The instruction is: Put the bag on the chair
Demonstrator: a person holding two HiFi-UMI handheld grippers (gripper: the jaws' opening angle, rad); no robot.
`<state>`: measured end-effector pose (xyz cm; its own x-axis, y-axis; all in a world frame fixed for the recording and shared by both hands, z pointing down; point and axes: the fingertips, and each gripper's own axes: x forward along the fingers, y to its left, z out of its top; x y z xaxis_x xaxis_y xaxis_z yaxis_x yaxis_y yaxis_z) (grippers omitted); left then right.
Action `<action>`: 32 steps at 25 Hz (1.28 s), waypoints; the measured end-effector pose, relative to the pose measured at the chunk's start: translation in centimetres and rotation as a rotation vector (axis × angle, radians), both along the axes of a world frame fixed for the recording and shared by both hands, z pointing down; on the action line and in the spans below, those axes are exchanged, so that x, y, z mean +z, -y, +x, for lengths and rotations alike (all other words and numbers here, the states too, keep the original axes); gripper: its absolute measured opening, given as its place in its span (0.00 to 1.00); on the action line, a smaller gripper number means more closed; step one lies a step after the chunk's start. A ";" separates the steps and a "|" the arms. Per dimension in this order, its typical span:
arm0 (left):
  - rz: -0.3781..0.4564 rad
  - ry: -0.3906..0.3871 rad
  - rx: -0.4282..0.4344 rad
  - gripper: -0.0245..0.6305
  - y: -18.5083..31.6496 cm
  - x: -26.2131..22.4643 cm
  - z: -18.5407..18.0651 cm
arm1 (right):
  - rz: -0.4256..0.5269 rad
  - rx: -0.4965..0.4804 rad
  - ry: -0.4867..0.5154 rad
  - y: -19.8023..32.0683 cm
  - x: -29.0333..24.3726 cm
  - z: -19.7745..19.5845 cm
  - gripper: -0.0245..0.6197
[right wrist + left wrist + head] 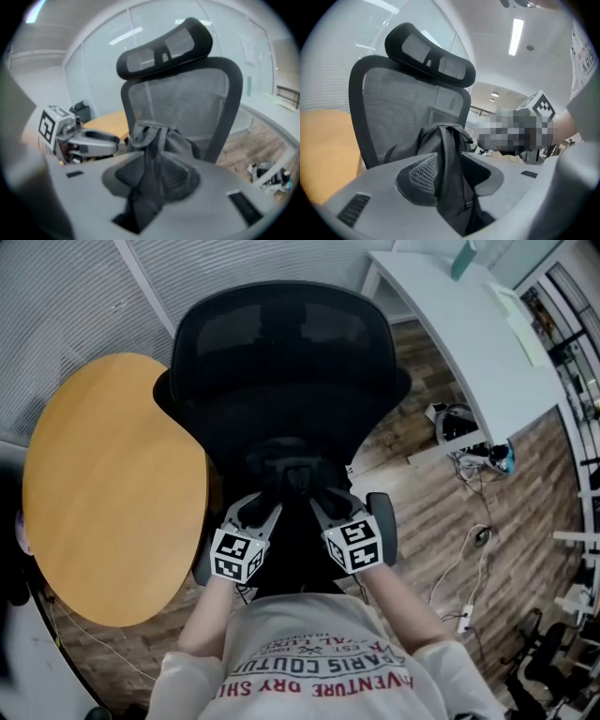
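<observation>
A black mesh office chair [281, 362] stands in front of me, headrest at the top. On its seat, against the backrest, sits a black bag [291, 474], upright and slumped. My left gripper [262, 510] and right gripper [326, 507] flank it closely. In the left gripper view the bag [445, 140] is just ahead. One of its straps [452, 197] hangs loose through the gap of the open left gripper [452, 176]. In the right gripper view another strap [147, 187] drapes between the open jaws of the right gripper [152, 180], with the bag [161, 136] behind. The pads press on nothing.
A round wooden table [103, 484] stands close on the chair's left. A white desk [459, 324] runs along the upper right. Cables and a power strip [466, 615] lie on the wooden floor at the right. Blinds and glass walls stand behind the chair.
</observation>
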<state>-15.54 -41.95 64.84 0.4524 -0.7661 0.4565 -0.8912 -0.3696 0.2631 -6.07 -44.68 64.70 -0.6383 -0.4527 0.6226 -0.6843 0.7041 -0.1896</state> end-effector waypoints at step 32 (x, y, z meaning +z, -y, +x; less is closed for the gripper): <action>0.494 0.083 -0.065 0.10 -4.9 -25.5 3.3 | 0.501 -0.158 0.334 -5.7 -24.2 -0.1 0.08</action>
